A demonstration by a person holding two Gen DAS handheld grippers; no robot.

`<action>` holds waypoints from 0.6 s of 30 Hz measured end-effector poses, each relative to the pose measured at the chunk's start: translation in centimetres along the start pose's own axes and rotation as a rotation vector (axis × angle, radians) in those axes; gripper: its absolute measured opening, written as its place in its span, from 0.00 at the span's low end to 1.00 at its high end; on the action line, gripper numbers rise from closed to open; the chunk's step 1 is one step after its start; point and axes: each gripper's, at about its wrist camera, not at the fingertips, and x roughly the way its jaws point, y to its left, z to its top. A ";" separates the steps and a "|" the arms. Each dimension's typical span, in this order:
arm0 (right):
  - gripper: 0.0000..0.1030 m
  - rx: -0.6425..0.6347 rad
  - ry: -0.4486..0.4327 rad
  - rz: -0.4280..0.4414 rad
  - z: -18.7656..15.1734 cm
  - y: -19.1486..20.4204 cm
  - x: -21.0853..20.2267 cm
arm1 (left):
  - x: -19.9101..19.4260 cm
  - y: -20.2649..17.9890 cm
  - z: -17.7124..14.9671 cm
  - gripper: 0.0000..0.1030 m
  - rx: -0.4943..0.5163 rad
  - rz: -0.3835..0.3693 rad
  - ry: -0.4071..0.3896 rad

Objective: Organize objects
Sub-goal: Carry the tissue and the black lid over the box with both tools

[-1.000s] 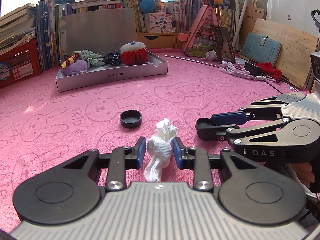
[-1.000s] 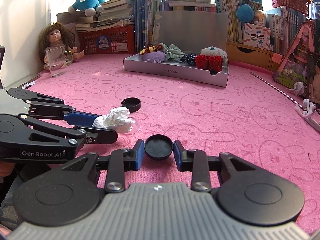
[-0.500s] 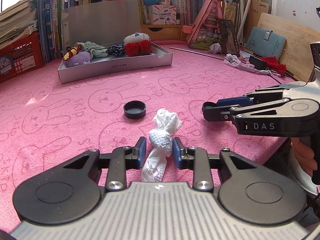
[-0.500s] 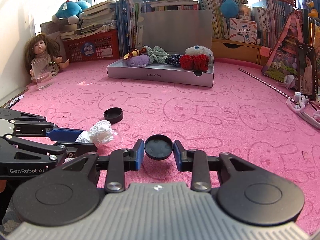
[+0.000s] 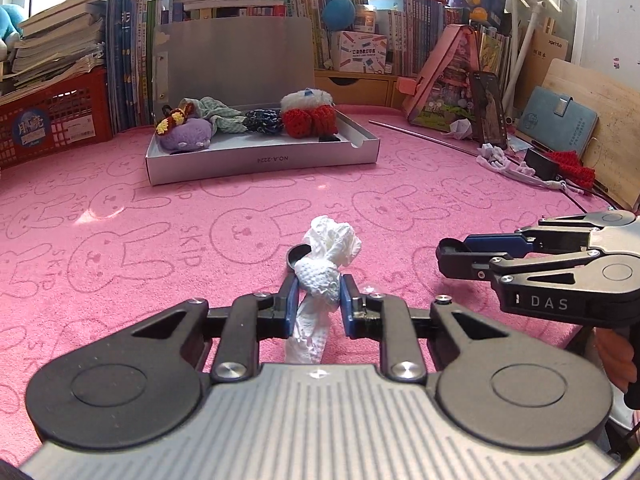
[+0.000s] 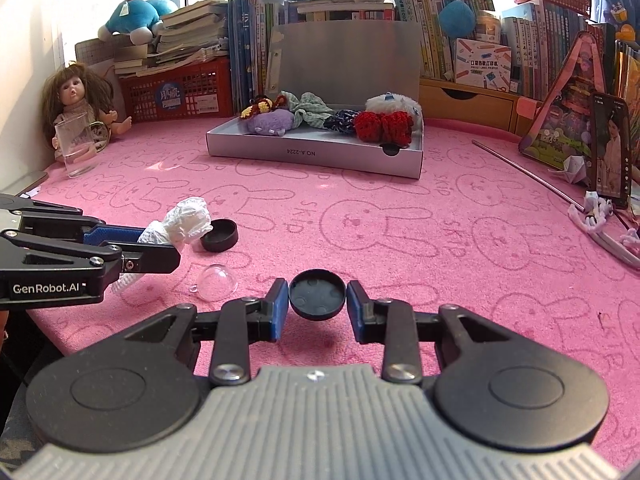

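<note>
Left gripper (image 5: 319, 282): jaws pinching white tissue wad (image 5: 320, 276), lifted clear of pink mat (image 5: 120, 240). Right gripper (image 6: 317, 296): jaws pinching black cap (image 6: 317, 294), near mat's front edge. Grey box (image 6: 316, 156) at mat's far side, holding soft toys: likely destination for both.

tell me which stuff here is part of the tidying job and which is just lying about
In the job:
- white bundle, clamped in the left gripper
- black cap, clamped in the right gripper
- second cap on the pink mat
- clear dome
- grey box, holding soft toys

Lying about:
- doll
- glass
- books
- red crate
- phone
</note>
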 end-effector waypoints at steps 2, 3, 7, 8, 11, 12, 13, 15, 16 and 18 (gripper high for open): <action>0.36 0.001 -0.005 -0.004 0.3 -0.1 0.1 | 0.4 0.6 0.6 0.25 -0.017 0.018 0.001; 0.36 0.000 -0.009 -0.009 0.6 -0.2 0.2 | 0.6 0.9 0.9 0.25 -0.024 0.027 0.002; 0.36 0.009 -0.014 -0.024 1.7 -0.3 0.8 | 1.5 1.8 2.1 0.25 -0.037 0.060 0.004; 0.36 0.014 -0.014 -0.027 1.9 -0.4 1.0 | 1.8 2.0 2.3 0.25 -0.042 0.065 0.007; 0.36 0.027 -0.020 -0.041 2.8 -0.7 1.6 | 2.5 2.6 3.0 0.25 -0.070 0.066 0.014; 0.36 0.031 -0.022 -0.048 3.1 -0.8 1.8 | 2.7 2.8 3.2 0.25 -0.075 0.067 0.013; 0.36 0.035 -0.023 -0.052 3.4 -0.9 2.1 | 2.9 2.9 3.5 0.25 -0.074 0.071 0.013; 0.36 0.046 -0.023 -0.056 4.1 -1.1 2.7 | 3.1 3.0 4.0 0.25 -0.067 0.080 0.009; 0.36 0.052 -0.023 -0.056 4.4 -1.1 2.9 | 3.3 3.1 4.3 0.25 -0.064 0.083 0.005; 0.36 0.067 -0.023 -0.051 5.0 -1.4 3.5 | 3.5 3.3 4.7 0.25 -0.062 0.086 0.000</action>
